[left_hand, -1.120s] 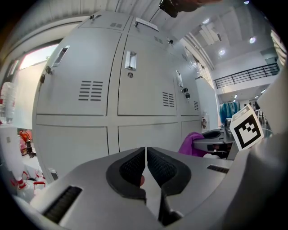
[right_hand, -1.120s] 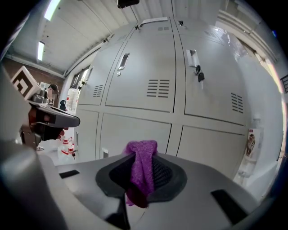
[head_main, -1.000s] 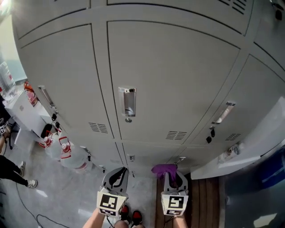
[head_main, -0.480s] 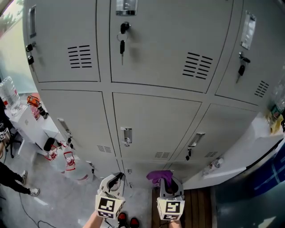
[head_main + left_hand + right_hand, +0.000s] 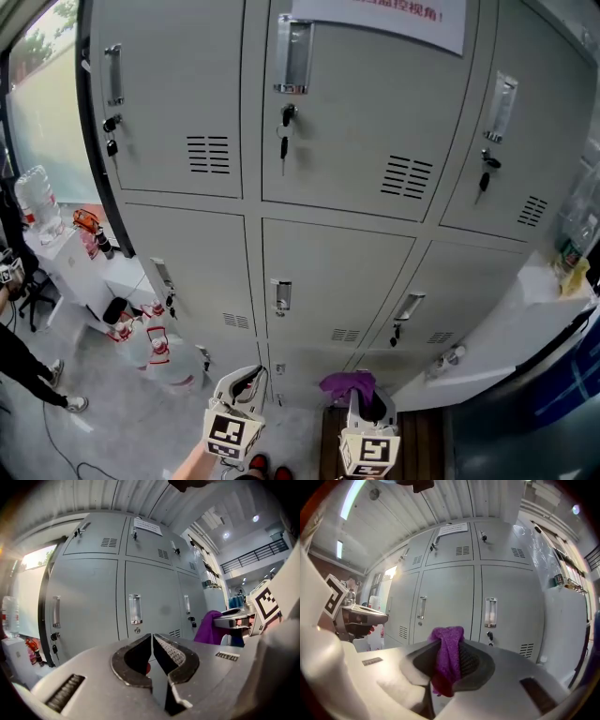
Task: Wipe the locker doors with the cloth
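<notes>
Swung upward since a second ago, taking in the top row of locker doors (image 5: 356,103) and a paper notice (image 5: 375,14) above them, with both grippers kept low at the bottom edge. Pinches a purple cloth (image 5: 446,663) tight in the right gripper (image 5: 359,394), bunched and draped over the tips, well short of the doors. Carries nothing in the left gripper (image 5: 152,638), pressed together on empty air.

Looks soft, light and limp, likely to fold and drag rather than slide. Best kept gripped at the bunched middle, so that a loose flap can lie flat against the metal. Probably needs only light pressure, judging by the painted grey steel: smooth, hard and upright. Broken up, though, by recessed handles (image 5: 281,295), hanging keys (image 5: 284,145) and vent slots (image 5: 406,176), all apt to snag the weave.

Leaves little standing room: water bottles (image 5: 155,352) on the floor at left, a white shelf (image 5: 511,323) jutting out at right, a person's legs (image 5: 28,370) at far left. Not yet touching any door.
</notes>
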The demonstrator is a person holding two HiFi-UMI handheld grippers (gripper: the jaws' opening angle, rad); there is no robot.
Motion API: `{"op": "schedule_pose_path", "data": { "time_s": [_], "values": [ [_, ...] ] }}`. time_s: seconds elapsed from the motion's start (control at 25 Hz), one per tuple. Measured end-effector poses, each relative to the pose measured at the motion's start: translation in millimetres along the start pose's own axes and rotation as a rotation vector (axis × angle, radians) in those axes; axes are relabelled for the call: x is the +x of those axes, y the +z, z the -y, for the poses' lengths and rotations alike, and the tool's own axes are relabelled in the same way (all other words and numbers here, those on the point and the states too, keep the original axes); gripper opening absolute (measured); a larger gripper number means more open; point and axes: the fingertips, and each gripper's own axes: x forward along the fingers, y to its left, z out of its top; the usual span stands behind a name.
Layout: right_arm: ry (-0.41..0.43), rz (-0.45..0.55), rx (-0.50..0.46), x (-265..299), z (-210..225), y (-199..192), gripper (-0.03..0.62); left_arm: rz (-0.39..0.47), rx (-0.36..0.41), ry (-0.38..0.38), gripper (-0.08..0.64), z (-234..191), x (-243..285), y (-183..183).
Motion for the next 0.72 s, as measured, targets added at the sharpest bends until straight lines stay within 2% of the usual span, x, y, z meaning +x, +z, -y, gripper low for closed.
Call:
{"op": "schedule_pose_path", "data": {
  "time_s": [0.44, 0.72],
  "values": [
    [0.0, 0.004, -0.012, -30, 8, -5, 0.069, 0.014, -0.02, 0.06, 0.034, -2, -32, 0],
    [0.009, 0.005, 0.007, -34, 1, -1, 0.069, 0.018, -0.015, 0.069, 0.034, -4, -35, 2]
  ]
}}
